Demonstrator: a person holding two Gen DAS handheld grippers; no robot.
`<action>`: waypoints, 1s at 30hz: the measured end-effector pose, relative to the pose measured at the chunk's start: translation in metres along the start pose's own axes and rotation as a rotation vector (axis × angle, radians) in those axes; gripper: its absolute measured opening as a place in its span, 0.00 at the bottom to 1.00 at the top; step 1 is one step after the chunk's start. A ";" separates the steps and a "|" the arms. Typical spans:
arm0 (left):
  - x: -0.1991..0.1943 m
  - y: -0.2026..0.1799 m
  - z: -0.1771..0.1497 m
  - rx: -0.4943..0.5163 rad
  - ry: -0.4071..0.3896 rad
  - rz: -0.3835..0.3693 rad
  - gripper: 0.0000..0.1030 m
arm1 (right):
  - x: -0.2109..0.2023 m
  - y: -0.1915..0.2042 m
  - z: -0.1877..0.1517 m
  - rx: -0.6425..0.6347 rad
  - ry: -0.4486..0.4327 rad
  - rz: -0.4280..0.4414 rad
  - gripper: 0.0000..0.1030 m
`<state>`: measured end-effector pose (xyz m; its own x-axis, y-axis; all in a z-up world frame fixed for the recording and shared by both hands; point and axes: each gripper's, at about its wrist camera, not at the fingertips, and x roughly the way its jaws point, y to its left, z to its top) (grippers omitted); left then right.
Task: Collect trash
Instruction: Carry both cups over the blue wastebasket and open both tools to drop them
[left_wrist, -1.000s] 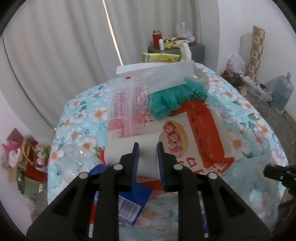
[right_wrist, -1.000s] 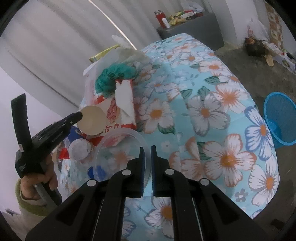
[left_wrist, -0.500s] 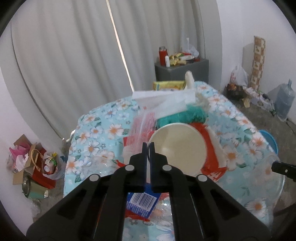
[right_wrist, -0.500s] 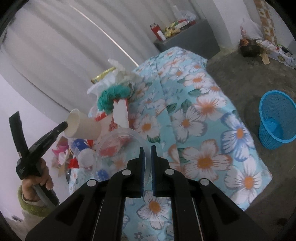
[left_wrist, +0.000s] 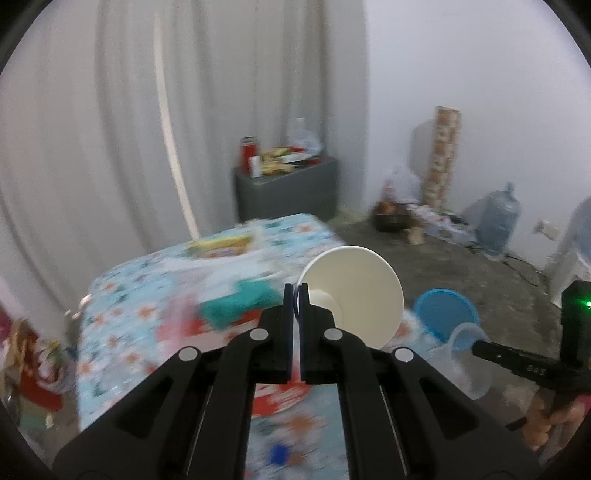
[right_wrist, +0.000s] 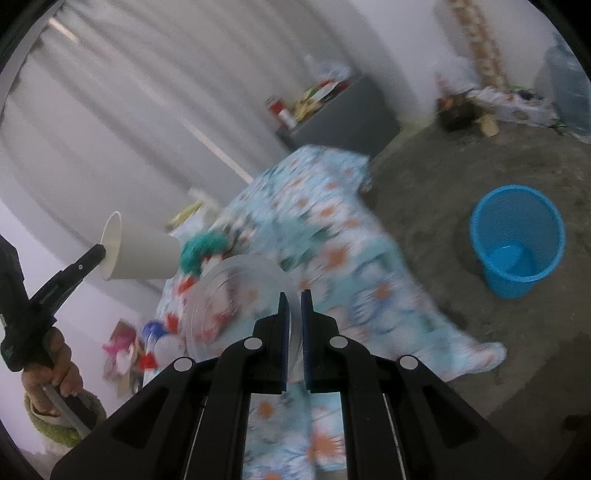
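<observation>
Paper cup (left_wrist: 364, 291): white, smooth, tapered cone with round open mouth; clamped by its rim in the left tool (left_wrist: 294, 295), whose jaws are closed on the thin wall; held in the air above the tabletop (right_wrist: 325, 206), mouth turned toward the left camera. Nothing visible inside.

Clear plastic container (right_wrist: 236, 295): round, transparent, thin-walled, ridged rim; rim pinched in the right tool (right_wrist: 294, 299), jaws nearly together; held above the tabletop's near edge, beside the paper cup. Contents cannot be told through the blur.

Hands: left hand (right_wrist: 55, 373) wraps its tool's handle, a green fuzzy sleeve (right_wrist: 55, 424) at the wrist; both tools angle downward.

Tabletop: covered in pale blue cloth with white and orange flowers, blurred. On it a teal knitted bundle (right_wrist: 203, 249) and red-and-white packaging (left_wrist: 177, 328), details unclear.

Blue bin (right_wrist: 517, 240): plastic, round, mesh-walled, standing on the grey floor well apart from the tabletop; it looks empty.

Grey cabinet (left_wrist: 286, 195): beyond the tabletop, against the white curtain (left_wrist: 129, 129), carrying a red jar (left_wrist: 247, 151) and small packets.
</observation>
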<state>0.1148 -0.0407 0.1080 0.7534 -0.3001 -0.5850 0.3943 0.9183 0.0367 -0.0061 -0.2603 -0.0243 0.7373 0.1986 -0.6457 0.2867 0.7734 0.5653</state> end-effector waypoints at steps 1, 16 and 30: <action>0.005 -0.009 0.004 0.006 0.004 -0.026 0.00 | -0.005 -0.006 0.004 0.012 -0.019 -0.015 0.06; 0.236 -0.254 0.050 0.167 0.318 -0.450 0.01 | -0.003 -0.222 0.065 0.444 -0.192 -0.409 0.06; 0.355 -0.339 0.016 0.137 0.462 -0.492 0.58 | 0.077 -0.339 0.073 0.600 -0.072 -0.514 0.46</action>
<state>0.2568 -0.4627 -0.0991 0.1796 -0.5050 -0.8442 0.7188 0.6532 -0.2378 -0.0022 -0.5507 -0.2280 0.4550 -0.1510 -0.8776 0.8677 0.2969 0.3987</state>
